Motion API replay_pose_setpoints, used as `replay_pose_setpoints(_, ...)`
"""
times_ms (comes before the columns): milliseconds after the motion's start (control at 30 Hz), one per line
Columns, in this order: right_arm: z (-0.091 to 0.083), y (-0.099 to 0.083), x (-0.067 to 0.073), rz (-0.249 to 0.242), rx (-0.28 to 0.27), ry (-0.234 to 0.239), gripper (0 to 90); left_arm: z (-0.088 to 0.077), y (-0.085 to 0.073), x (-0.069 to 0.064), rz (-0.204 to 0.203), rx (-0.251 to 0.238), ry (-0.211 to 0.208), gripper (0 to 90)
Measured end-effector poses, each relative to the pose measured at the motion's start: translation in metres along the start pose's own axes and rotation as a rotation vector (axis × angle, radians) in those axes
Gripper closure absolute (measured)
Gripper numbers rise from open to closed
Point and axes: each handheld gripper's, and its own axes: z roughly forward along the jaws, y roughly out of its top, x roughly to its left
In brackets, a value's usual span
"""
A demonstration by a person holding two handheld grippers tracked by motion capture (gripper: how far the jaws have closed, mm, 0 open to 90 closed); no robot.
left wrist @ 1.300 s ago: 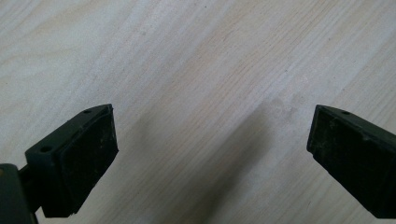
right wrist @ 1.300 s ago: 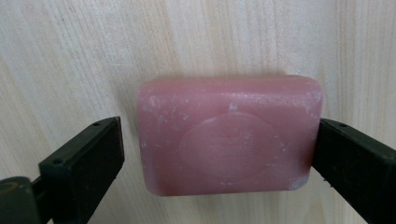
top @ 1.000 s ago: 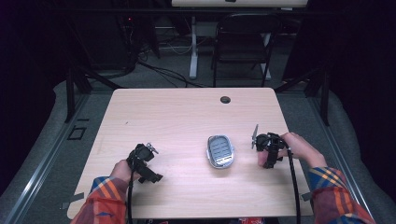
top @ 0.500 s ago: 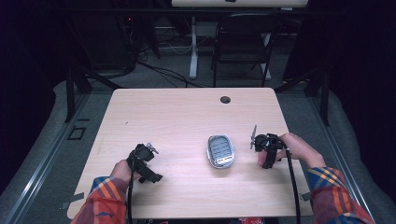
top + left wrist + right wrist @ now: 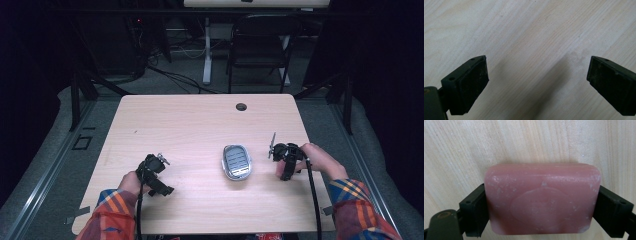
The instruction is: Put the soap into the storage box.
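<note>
**Figure: Right gripper clamped on a soap bar beside its dish**

Shown from above, a person seated at a pale wood-grain worktop (image 5: 190, 125) holds a black two-jaw gripper in each hand. The right gripper (image 5: 541, 205) has its jaws pressed against the two short ends of a pink, rounded-rectangular bar of soap (image 5: 542, 200) with an oval stamp on its upper face; the bar lies flat on or just above the wood, and which cannot be told. In the high view the right gripper (image 5: 284, 161) sits near the right edge, just beside a grey oval soap dish with a slatted insert (image 5: 236, 161) that lies near the middle of the front half. The left gripper (image 5: 536, 82) has its jaws spread wide over bare wood, well apart from the dish, and is seen at the front left in the high view (image 5: 156, 176).

The step in hand is judged to be carrying the bar to the dish. Soap is slick and yields slightly, so a firm, even pinch at the ends should be kept, the bar lifted level, brought over the slats with its long side along the dish's long side, and lowered until it rests before the jaws part.

A round cable hole (image 5: 241, 106) pierces the far edge of the worktop. Beyond stand a dark folding chair (image 5: 260, 50), a white table leg (image 5: 207, 50) and loose floor cables (image 5: 175, 75) in a dim room.
</note>
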Motion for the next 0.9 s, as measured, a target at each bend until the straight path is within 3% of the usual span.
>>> replay_pose_setpoints(900, -0.019, 0.008, 0.014, -0.064, -0.033, -0.042, 13.0, 0.000, 0.000, 0.000, 0.005, -0.002, -0.007, 3.5)
